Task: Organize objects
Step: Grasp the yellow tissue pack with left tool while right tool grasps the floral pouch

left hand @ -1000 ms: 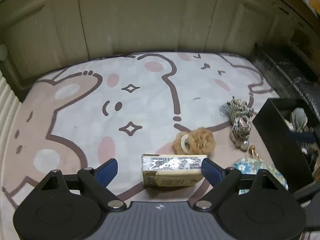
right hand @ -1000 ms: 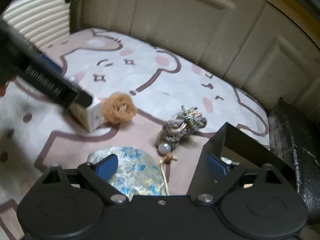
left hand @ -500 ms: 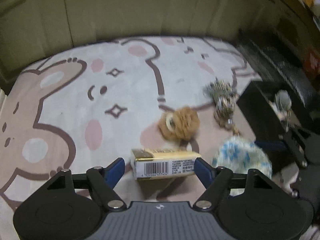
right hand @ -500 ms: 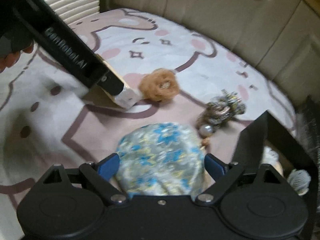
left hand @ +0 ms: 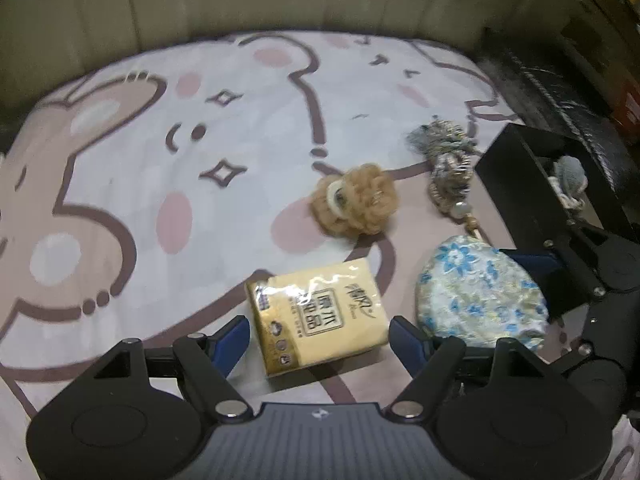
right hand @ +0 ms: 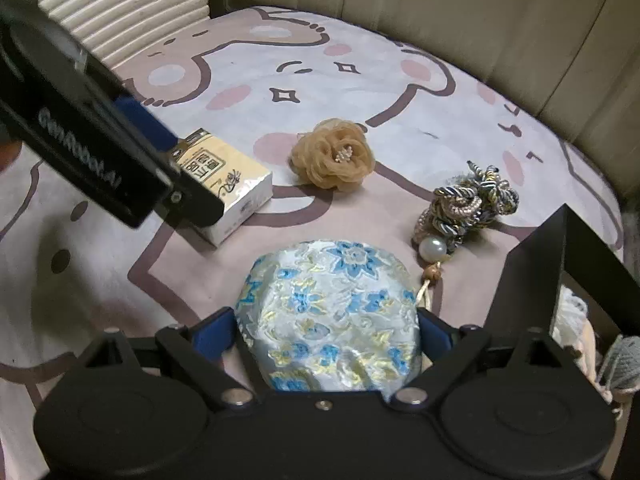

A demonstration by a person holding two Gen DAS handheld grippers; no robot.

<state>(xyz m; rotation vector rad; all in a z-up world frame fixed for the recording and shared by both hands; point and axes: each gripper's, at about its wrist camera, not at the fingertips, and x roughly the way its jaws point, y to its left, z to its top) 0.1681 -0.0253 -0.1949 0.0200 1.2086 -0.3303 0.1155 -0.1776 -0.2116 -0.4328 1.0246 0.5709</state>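
Note:
A yellow tissue pack (left hand: 320, 316) lies flat on the cartoon-print mat between the fingers of my left gripper (left hand: 319, 334), which is open around it with gaps on both sides. It also shows in the right wrist view (right hand: 230, 188). My right gripper (right hand: 326, 330) is open with its blue pads at both sides of a blue floral pouch (right hand: 328, 312), which also shows in the left wrist view (left hand: 480, 292). A tan fabric flower (right hand: 334, 158) and a braided cord with a pearl (right hand: 464, 208) lie on the mat beyond.
A black box (right hand: 536, 276) with soft items inside stands at the right; it also shows in the left wrist view (left hand: 508, 176). A white ribbed object (right hand: 124, 12) sits at the far left. Beige panels close off the back.
The tissue pack went from standing on edge to lying flat face up. My right gripper moved in over the floral pouch, which now sits between its pads.

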